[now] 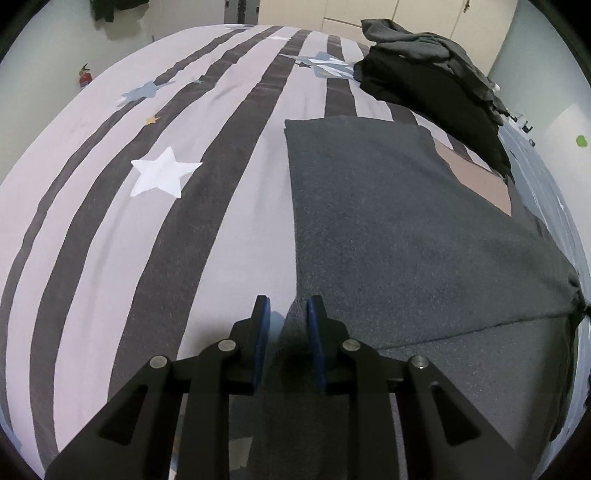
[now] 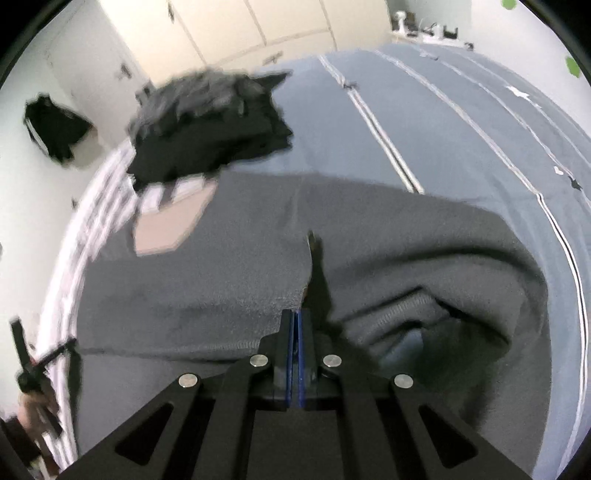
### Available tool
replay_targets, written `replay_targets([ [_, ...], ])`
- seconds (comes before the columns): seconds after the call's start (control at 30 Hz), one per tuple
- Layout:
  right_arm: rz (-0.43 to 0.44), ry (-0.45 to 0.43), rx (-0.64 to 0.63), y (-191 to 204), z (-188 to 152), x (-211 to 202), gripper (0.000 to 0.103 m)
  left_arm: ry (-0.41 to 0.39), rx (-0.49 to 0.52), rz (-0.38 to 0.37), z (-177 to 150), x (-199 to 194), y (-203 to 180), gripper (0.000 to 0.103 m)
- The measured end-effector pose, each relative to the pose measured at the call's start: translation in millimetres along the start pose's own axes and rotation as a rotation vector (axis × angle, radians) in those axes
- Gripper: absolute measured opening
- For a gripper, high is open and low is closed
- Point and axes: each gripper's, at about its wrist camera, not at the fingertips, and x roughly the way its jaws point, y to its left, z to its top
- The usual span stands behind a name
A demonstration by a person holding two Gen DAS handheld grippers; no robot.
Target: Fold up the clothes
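Note:
A grey sweater [image 1: 406, 221] lies spread flat on the bed, its left edge running straight down to my left gripper [image 1: 288, 314]. The near left corner of the sweater rises into the narrow gap between the blue pads [image 1: 314, 332], which hold it. In the right wrist view the same sweater [image 2: 221, 295] fills the middle. My right gripper [image 2: 295, 317] is shut with its pads together on the sweater's near edge, and the cloth bunches into folds to its right. The sweater's far right corner [image 1: 576, 295] looks pinched and lifted in the left wrist view.
A heap of dark clothes [image 1: 436, 74] [image 2: 207, 125] sits at the far side of the bed, just beyond the sweater. The striped cover with stars [image 1: 147, 221] stretches away to the left. A pink patch [image 1: 480, 181] shows beside the sweater. Cupboards [image 2: 240, 29] line the back wall.

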Motion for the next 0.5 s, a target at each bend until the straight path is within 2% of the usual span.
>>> replay_targets([
  [0.13,-0.078,0.127,-0.091,1.9,-23.9,32.3,0.0,0.0,-0.008,0.005,-1.0,-1.3,0.0,0.02],
  [0.17,-0.079,0.131,-0.099,1.9,-27.4,32.7,0.0,0.0,-0.002,0.011,-1.0,-2.0,-0.1,0.021],
  [0.33,-0.071,0.083,-0.031,-5.8,-30.2,15.4,0.0,-0.06,-0.022,0.073,4.5,-19.7,4.5,0.021],
  [0.37,-0.068,0.065,-0.026,-4.8,-29.3,11.5,0.003,-0.079,-0.031,0.083,6.5,-24.5,6.4,0.021],
  [0.5,-0.022,-0.022,-0.039,10.3,-22.1,-0.7,0.004,-0.106,-0.001,0.039,7.0,-34.2,-6.2,0.021],
])
